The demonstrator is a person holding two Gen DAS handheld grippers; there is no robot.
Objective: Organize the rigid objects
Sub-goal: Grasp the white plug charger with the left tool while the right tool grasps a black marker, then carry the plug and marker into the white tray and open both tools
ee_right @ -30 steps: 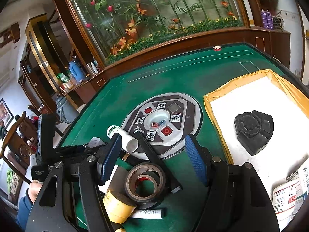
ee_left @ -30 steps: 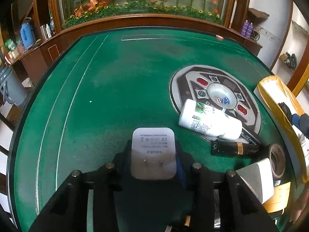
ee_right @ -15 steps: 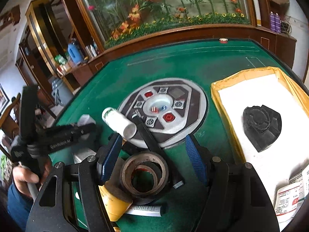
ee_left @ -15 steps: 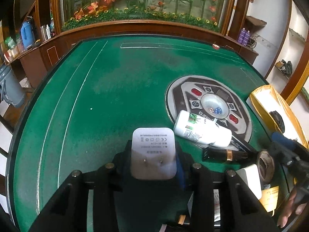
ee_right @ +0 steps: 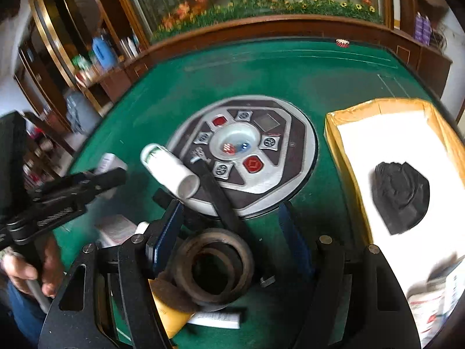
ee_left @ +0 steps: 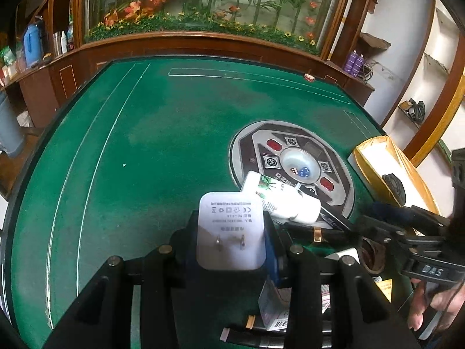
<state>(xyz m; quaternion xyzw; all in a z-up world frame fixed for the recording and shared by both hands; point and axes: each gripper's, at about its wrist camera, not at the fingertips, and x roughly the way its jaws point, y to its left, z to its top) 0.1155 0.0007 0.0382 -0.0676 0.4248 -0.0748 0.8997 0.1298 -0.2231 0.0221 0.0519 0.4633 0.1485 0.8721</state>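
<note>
Right wrist: black object (ee_right: 401,196) inside yellow-rimmed tray (ee_right: 334,133).

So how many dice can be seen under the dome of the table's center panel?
2: a red die and a blue die lie side by side under the clear dome. Others may be hidden.

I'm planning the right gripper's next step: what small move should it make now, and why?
Probably lower the right gripper and close on the tape roll. Its open jaws already sit either side of the roll, without touching it, and the left gripper is busy holding the white charger.
</note>
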